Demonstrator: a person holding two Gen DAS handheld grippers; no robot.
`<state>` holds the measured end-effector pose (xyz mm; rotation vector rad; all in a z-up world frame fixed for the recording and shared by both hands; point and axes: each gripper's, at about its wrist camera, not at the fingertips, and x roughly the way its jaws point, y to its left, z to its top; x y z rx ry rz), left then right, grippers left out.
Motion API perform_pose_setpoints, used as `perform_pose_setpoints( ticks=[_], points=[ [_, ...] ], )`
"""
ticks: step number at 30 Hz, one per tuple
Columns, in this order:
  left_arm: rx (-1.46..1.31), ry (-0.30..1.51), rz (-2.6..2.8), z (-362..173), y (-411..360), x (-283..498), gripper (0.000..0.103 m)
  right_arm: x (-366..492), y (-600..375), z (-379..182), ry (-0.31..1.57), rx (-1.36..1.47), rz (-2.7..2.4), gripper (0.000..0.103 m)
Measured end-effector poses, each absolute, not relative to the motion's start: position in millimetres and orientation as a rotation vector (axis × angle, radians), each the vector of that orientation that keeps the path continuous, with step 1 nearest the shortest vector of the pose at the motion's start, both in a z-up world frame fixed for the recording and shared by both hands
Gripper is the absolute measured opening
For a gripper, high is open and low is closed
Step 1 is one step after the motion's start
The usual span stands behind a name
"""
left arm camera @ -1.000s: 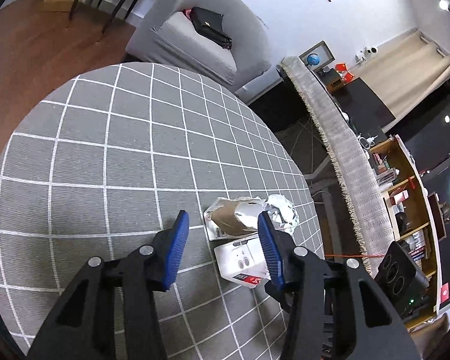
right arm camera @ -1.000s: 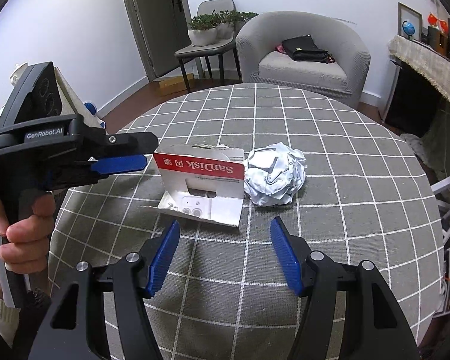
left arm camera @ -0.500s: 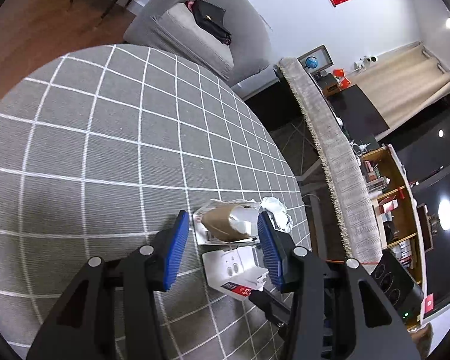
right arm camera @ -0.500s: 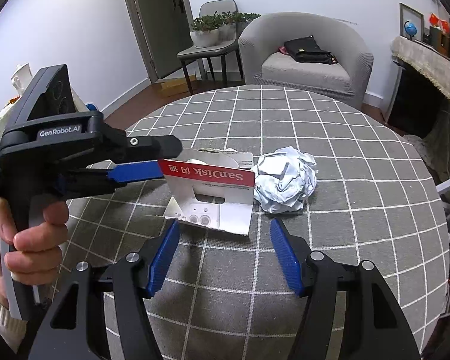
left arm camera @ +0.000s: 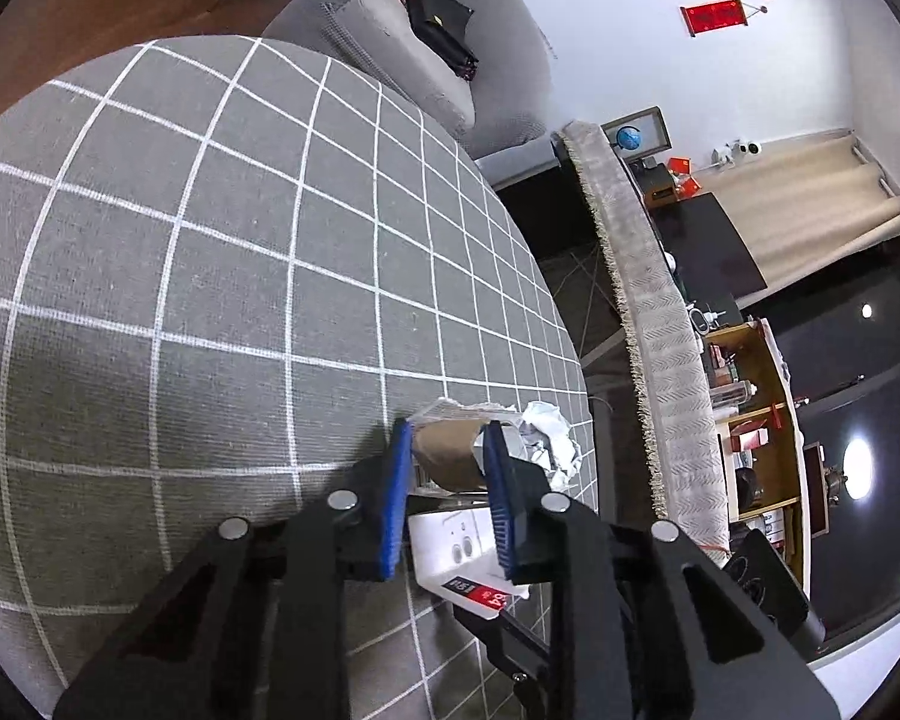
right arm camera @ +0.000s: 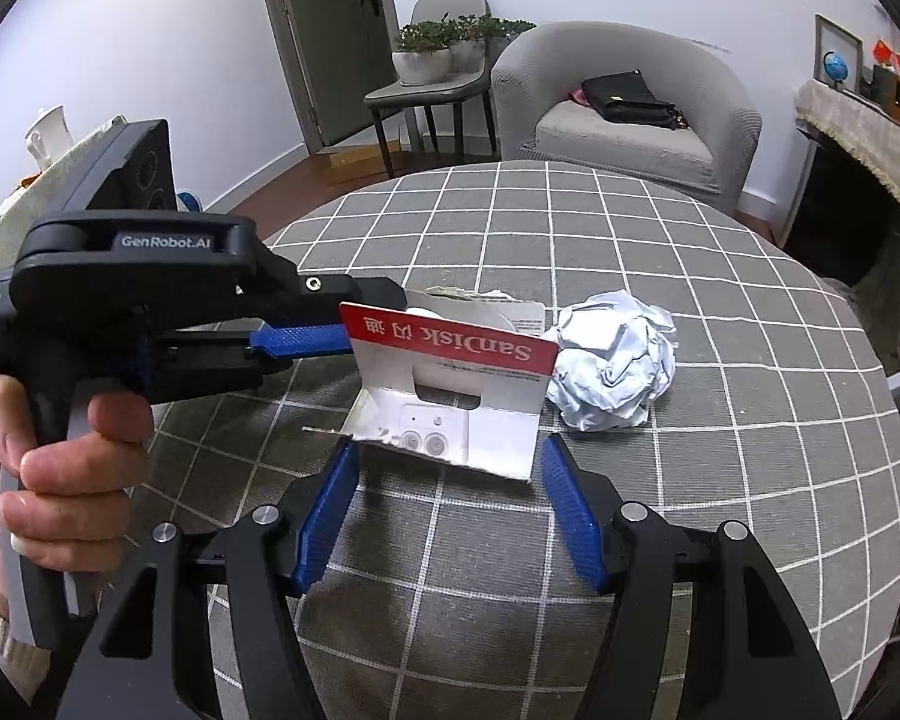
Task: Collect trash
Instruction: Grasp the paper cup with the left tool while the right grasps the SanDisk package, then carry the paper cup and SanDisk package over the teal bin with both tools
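Nearest my right camera, the right gripper has its blue fingers spread apart with nothing between them, hovering just short of the torn SanDisk package, whose white flap lies on the surface while its red-banded card stands up behind. From my left camera, the left gripper has its fingers closed on that same package: the blue pads press from both sides on the brown cardboard part of it, with the white flap and its red label showing just below the fingertips. In the right view the left gripper reaches in from the left edge, level with the top of the red card, and the person's hand wraps its handle, a knit cuff at the wrist. Just beside the package, touching or nearly touching its right edge, sits a crumpled ball of white paper; my left camera sees it just past the right finger. Both pieces of trash rest on the round surface covered by a grey cloth with a white grid. Beyond it stands a grey armchair with a black bag on its seat, and left of that a chair carrying potted plants in front of a door.
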<state>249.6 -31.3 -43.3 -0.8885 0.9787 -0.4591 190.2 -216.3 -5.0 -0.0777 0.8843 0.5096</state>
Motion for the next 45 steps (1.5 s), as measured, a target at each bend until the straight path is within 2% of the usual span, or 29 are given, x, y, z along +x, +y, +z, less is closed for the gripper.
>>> perform_pose_setpoints(
  ticks=[4,8,13,18,23,25,30,45],
  points=[
    [-0.880,0.971,-0.455,-41.2,-31.5,248.7,0.026,195.4,-213.7,-6.5,0.894,-0.064,0.504,0.064],
    [-0.850,0.958,-0.437,-36.0,-29.9,245.9,0.025,196.8,-211.0,-6.9,0.896,-0.053,0.506,0.069],
    [-0.802,0.935,-0.415,-28.1,-30.4,240.7,0.025,196.3,-207.8,-7.2,0.903,-0.013,0.485,0.083],
    [-0.802,0.948,-0.413,-31.0,-32.9,236.4,0.025,197.4,-195.1,-9.4,0.906,-0.049,0.436,0.087],
    [-0.792,0.943,-0.411,-27.3,-28.6,232.3,0.025,195.5,-185.0,-11.7,0.910,-0.124,0.387,0.086],
    [-0.803,0.942,-0.408,-28.1,-24.5,231.4,0.025,195.7,-186.0,-11.7,0.903,-0.143,0.367,0.076],
    [-0.804,0.941,-0.395,-29.4,-17.6,227.8,0.025,193.9,-191.7,-11.8,0.897,-0.121,0.395,0.076],
    [-0.678,0.902,-0.328,-16.0,-2.2,186.9,0.025,161.0,-170.7,-6.8,0.831,-0.351,0.352,0.076]
  ],
)
